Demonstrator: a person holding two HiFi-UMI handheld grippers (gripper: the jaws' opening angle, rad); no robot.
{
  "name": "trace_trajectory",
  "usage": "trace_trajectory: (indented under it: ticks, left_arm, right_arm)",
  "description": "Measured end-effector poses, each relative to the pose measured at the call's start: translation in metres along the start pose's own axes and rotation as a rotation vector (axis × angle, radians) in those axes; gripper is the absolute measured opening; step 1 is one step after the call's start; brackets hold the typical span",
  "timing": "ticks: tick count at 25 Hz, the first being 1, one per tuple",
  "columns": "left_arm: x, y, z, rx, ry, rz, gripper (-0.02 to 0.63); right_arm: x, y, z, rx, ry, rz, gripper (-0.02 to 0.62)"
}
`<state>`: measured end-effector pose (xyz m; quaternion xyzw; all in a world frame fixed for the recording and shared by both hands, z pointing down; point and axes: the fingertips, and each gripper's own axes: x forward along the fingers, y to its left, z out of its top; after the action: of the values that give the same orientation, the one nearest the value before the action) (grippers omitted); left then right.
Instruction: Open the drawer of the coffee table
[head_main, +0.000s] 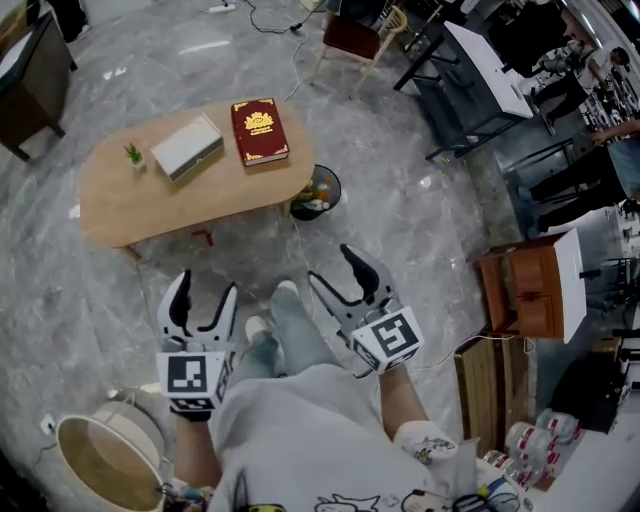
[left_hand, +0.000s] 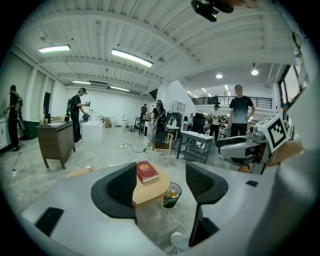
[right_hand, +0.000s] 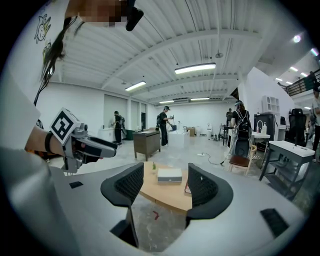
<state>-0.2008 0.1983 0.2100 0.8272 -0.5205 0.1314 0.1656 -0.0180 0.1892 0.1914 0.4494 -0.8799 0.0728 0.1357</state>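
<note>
Across the grey marble floor (head_main: 420, 220): a low wooden desk (head_main: 150, 205) with rounded ends stands ahead of the person, well apart from both grippers.
Desk top: a red book (head_main: 259, 130) with gold print lies flat toward the right end. A grey box (head_main: 187, 146) lies beside it, and a small green plant (head_main: 134, 154) stands nearer the left end.
Drawer: cannot be made out in any of the three views, which show only the top and legs of the desk.
Beside the desk: a dark waste bin (head_main: 317, 192), partly filled, stands on the floor just by the right end.
Left gripper (head_main: 207, 285): held low in front of the person, jaws wide apart and gripping nothing. Its own view frames the book end of the desk and the bin through the gap.
Right gripper (head_main: 332, 265): jaws likewise wide apart and empty. Its own view frames the grey box and the middle of the desk.
Person: pale jeans and light shoes (head_main: 285, 320) show between the two grippers.
Background: other people (left_hand: 241, 116) stand farther back in the hall.
</note>
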Motion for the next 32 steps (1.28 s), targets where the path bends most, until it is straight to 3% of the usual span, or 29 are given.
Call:
trace_trajectory:
  ticks: [9,24,32]
  left_arm:
    - [0.054,0.002,0.008,-0.008,0.008,-0.028,0.316]
    - [0.203,-0.001,0.07,0.013,0.022,0.012,0.321]
    - [0.244,-0.005,0.067,0.007,0.069,0.013,0.321]
  right_arm:
    - [0.036,-0.037,-0.011,0.025,0.036,0.035,0.268]
    - [0.113,-0.171,0.006,0.031,0.028,0.088,0.278]
    - [0.139,-0.203,0.003,0.024,0.061,0.119,0.278]
